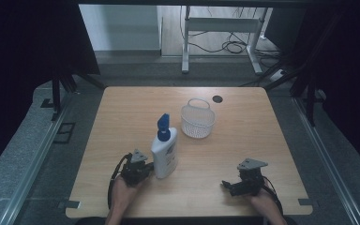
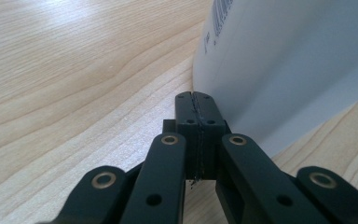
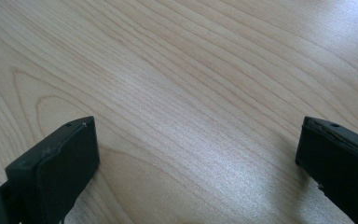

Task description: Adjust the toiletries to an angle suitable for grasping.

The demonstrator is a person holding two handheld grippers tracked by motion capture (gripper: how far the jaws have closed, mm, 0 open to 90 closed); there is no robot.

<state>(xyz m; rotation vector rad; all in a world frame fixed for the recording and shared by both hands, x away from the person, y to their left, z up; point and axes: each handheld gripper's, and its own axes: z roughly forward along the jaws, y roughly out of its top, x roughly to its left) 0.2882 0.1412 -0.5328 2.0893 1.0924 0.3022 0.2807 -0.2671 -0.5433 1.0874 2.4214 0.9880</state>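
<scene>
Left gripper (image 1: 143, 169): low on the near-left of the bench (image 1: 122, 117), held in a person's hand. Its jaws are clenched together with nothing between them, tips just beside the base of the bottle.
Right gripper (image 1: 228, 186): near-right of the bench, well apart from everything. Its jaws are spread wide over bare wood, grasping nothing.
Bottle (image 1: 164, 152): white, with a blue pump top, standing upright just right of the left gripper. In the left gripper view its white wall (image 2: 279, 70) rises close beside the jaw tips; whether they touch is hard to tell.
Basket (image 1: 198, 118): white mesh with a handle, past the bottle and slightly right, mouth up.
Step in hand: likely grasping the bottle to move it toward the basket. The left jaws must part first, then close across the bottle's body low down, kept level so the tall bottle does not tip.
Edges: both hands sit close to the near edge; the bottle is further in.
Open room: bare wood between bottle and basket, and all along the right side.
</scene>
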